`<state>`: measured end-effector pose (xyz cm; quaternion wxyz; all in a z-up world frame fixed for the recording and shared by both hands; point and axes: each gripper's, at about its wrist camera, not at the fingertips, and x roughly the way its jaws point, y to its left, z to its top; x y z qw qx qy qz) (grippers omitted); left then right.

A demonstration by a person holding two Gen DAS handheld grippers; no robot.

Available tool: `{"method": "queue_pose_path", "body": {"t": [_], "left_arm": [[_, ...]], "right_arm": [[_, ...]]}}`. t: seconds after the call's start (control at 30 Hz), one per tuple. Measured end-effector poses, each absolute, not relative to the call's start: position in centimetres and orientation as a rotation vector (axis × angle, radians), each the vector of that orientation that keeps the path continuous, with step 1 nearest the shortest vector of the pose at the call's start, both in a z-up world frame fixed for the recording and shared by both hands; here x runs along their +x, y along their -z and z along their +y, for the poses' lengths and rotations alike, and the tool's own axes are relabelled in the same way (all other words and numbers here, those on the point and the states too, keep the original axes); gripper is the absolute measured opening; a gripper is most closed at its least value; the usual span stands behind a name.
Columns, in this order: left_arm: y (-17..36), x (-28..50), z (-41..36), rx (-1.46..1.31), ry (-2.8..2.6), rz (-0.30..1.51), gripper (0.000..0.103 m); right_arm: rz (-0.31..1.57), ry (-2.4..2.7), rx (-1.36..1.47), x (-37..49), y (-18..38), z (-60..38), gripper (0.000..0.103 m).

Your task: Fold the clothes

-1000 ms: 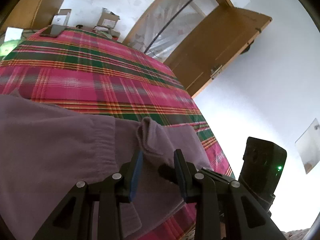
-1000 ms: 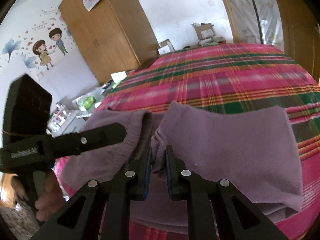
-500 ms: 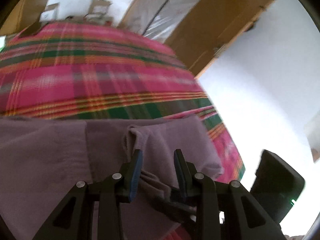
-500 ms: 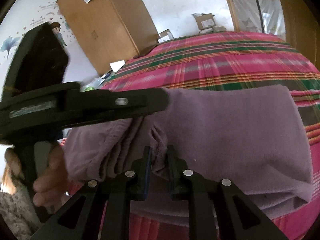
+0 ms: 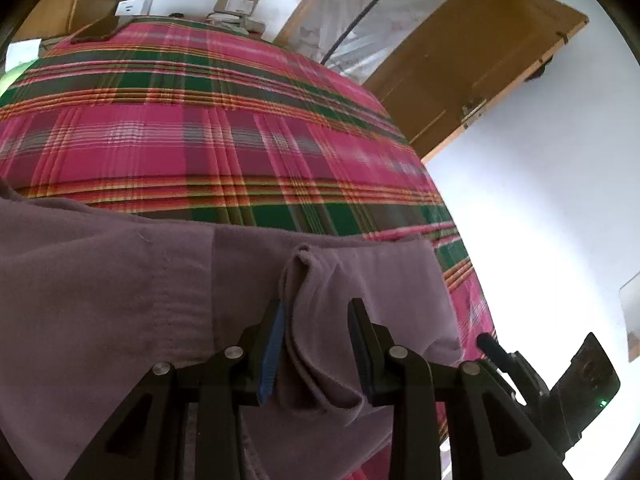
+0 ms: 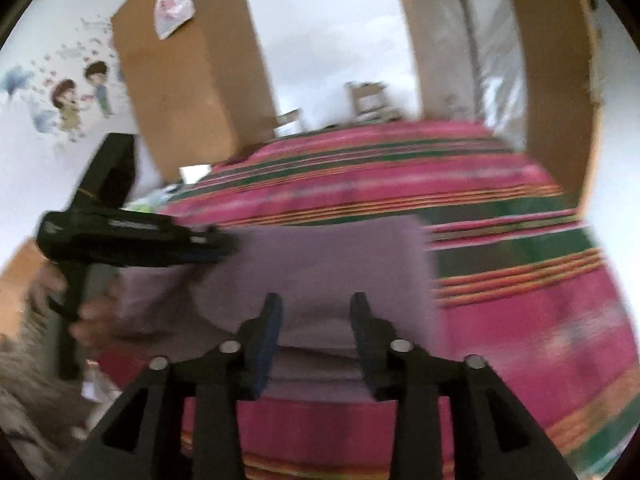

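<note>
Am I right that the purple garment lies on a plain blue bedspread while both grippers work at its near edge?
Not quite: the bedspread is pink-and-green plaid, not plain blue, as the left wrist view shows. The purple garment does lie on it, with the left gripper and right gripper at its near edge.

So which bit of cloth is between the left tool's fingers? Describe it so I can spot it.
Start at the plaid bed, then the mauve garment lying across its near edge. Between the left tool fingers a narrow bunched ridge of that cloth stands up; the cloth around it lies flat.
</note>
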<state>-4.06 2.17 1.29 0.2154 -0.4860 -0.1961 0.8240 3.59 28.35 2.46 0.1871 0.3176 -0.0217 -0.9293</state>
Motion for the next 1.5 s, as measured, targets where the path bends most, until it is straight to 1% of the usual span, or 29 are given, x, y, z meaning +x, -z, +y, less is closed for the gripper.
{"method": "queue_pose_path", "body": {"t": [0.1, 0.17, 0.27, 0.4, 0.53, 0.8, 0.97, 1.17, 1.27, 1.3, 1.37, 1.5], "left_arm": [[-1.0, -4.1, 2.3, -1.375, -2.296, -0.546, 0.033], [-0.9, -4.2, 2.3, -1.388, -2.300, -0.548, 0.033], [-0.8, -4.4, 2.1, -1.407, -2.311, -0.568, 0.033], [-0.4, -4.7, 1.9, -1.453, -2.338, -0.601, 0.033], [-0.6, -4.5, 2.2, -1.482, -2.361, -0.567, 0.033], [-1.4, -3.6, 2.2, -1.529, -2.439, -0.487, 0.036], [-0.6, -3.8, 2.2, -1.579, -2.403, -0.557, 0.036], [-0.4, -3.2, 3.6, -1.575, -2.366, -0.512, 0.036], [-0.2, -3.3, 3.1, -1.577, -2.349, -0.581, 0.037], [-0.3, -3.3, 3.0, -1.580, -2.347, -0.609, 0.037], [-0.4, -3.1, 3.2, -1.566, -2.347, -0.605, 0.041], [-0.2, -3.3, 3.4, -1.587, -2.352, -0.611, 0.042]], "right_arm": [[0.007, 2.694, 0.936, 4.3, -1.5, 29.8, 0.047], [0.020, 2.720, 0.970, 4.2, -0.7, 30.3, 0.049], [0.041, 2.720, 0.986, 4.1, 0.1, 30.4, 0.049], [0.134, 2.719, 0.964, 4.0, 0.8, 29.7, 0.049], [0.178, 2.744, 0.969, 3.4, 1.2, 29.4, 0.049], [0.028, 2.787, 0.972, 3.0, 1.4, 31.6, 0.049], [-0.068, 2.806, 0.980, 2.9, 1.5, 32.9, 0.050], [-0.104, 2.787, 0.981, 3.2, 1.6, 33.3, 0.050], [-0.123, 2.787, 0.970, 3.3, 1.7, 33.3, 0.050], [-0.116, 2.790, 0.965, 3.4, 1.7, 33.2, 0.050], [-0.115, 2.792, 0.959, 3.5, 1.7, 33.2, 0.050], [-0.176, 2.786, 0.949, 3.6, 1.8, 34.0, 0.050]]}}
